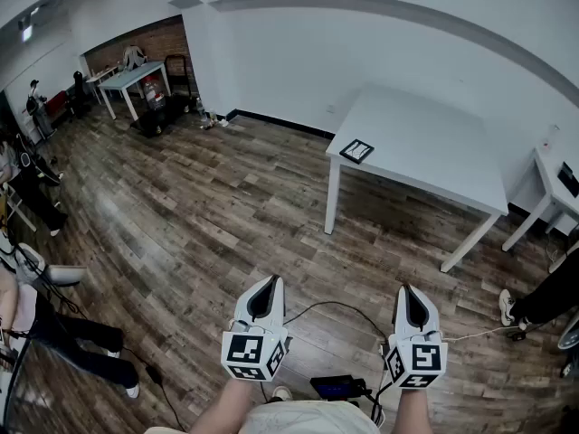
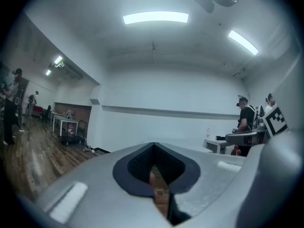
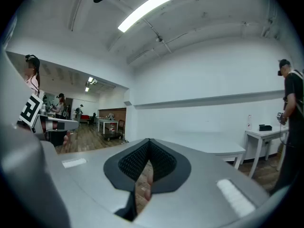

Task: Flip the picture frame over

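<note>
- Small black-rimmed rectangular picture frame [image 1: 356,150] lies flat on the near left corner of a white rectangular table [image 1: 434,152], well apart from both grippers.
- Left gripper [image 1: 269,280], held low near the body: jaws closed tip to tip, nothing between them; its own view [image 2: 153,146] shows the same.
- Right gripper [image 1: 406,287], level with the left one: jaws also pressed together and empty, confirmed in its own view [image 3: 148,141].
- Brown wood-plank floor [image 1: 199,215] stretches between the grippers and the table.
- Thin black cable [image 1: 335,307] loops on the floor between the grippers; a dark flat device [image 1: 336,387] lies by the person's feet.
- Second white table [image 1: 552,174] stands just right of the first.
- Bystander's dark-trousered leg [image 1: 543,301] at the right edge; more people [image 1: 36,197] along the left.
</note>
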### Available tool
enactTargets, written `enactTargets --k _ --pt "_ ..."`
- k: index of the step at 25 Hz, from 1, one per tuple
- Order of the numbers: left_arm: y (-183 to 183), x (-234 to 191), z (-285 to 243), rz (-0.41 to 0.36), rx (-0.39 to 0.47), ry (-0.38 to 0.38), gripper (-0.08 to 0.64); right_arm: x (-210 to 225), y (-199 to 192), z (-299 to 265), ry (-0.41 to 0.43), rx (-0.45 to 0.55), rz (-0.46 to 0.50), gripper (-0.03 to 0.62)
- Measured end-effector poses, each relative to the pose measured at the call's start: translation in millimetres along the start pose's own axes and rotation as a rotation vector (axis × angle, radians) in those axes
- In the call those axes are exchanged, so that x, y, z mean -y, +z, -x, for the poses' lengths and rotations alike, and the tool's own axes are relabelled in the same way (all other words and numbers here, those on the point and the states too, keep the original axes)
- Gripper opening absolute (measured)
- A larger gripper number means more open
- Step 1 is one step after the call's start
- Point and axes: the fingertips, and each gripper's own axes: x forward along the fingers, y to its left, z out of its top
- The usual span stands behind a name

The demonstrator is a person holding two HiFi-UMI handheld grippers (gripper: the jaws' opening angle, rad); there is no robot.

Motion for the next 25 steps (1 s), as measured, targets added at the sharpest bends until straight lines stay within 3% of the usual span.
enactTargets --k 25 --pt "-7 18 -13 -0.01 -0.019 -0.007 0.0 14 -10 -1 0.013 0.0 -0.018 0.025"
